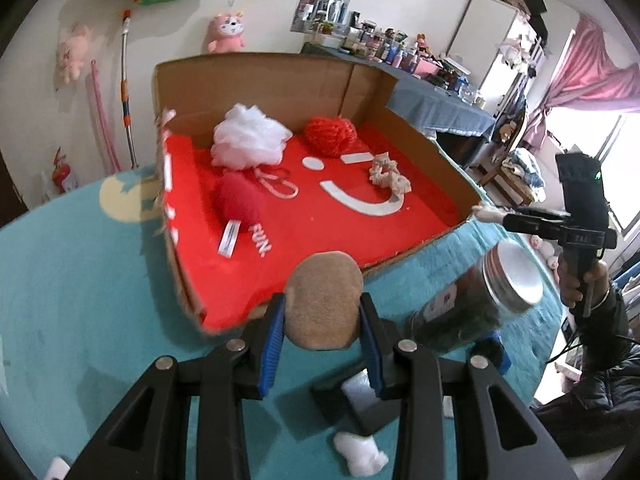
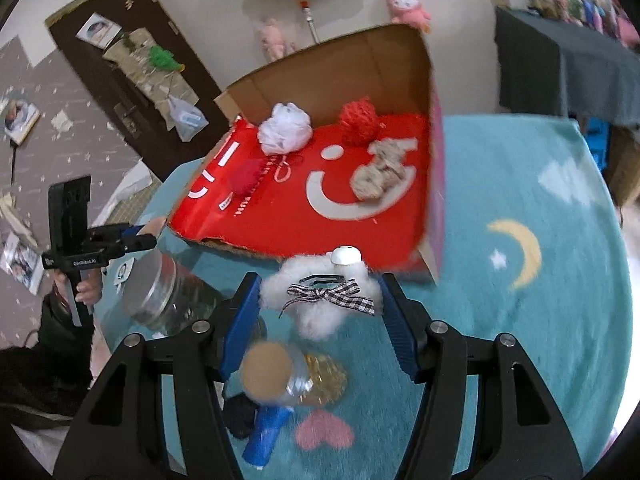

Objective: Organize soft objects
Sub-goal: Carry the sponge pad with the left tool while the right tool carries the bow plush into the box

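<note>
Left wrist view: the left hand-held gripper (image 1: 322, 314) clamps a tan plush pad (image 1: 323, 300) at 6 o'clock of the cardboard box (image 1: 256, 80). Right wrist view: the right hand-held gripper (image 2: 318, 300) pinches a white fluffy toy (image 2: 320, 296) with a checked bow (image 2: 332, 294), also at the box's 6 o'clock.

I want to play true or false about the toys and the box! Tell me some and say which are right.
1. The left gripper holds a tan fuzzy pad. True.
2. The right gripper holds a red ball. False: it holds a white fluffy toy with a checked bow.
3. The white puff lies inside the cardboard box. True.
4. The box is empty. False: several soft things lie in it.
5. The rug shows a yellow moon. True.
</note>
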{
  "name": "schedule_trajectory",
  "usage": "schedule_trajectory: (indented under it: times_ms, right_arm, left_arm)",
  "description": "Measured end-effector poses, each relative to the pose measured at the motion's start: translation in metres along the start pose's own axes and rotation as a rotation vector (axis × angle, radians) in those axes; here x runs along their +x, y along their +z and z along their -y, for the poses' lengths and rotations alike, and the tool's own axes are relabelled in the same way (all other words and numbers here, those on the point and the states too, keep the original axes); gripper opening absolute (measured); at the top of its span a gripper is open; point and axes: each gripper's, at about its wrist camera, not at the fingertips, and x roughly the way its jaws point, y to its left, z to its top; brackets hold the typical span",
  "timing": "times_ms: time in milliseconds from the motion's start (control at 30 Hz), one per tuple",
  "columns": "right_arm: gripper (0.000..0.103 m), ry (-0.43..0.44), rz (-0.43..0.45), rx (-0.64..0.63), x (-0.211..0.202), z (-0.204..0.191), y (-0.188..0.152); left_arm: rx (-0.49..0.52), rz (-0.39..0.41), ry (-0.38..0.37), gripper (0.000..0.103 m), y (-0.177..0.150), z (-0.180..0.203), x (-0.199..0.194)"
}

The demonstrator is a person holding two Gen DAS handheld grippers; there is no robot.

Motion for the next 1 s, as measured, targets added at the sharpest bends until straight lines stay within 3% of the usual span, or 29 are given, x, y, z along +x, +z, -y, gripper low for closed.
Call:
schedule_trajectory:
  times_ms: [267, 467, 733, 1000]
  right_arm:
    - [0.058, -0.047, -0.011, -0.199, 0.034, -0.034, 0.045]
    - [0.058, -0.084, -0.072, -0.321, 0.082, -0.043, 0.085]
    - [0.058, -0.166, -0.204, -0.297, 0.152, -0.028, 0.122]
    - [0.058, -0.205, -0.301, -0.287, 0.187, -0.019, 0.133]
  left_arm:
    - [0.159, -0.014, 0.114, 0.037, 0.042, 0.035, 0.033]
    - [0.299, -0.013, 0.146, 0.038, 0.079, 0.049, 0.066]
    - [0.311, -0.110, 0.133, 0.039, 0.111, 0.035, 0.119]
    - [0.298, -0.181, 0.146, 0.043, 0.120, 0.023, 0.156]
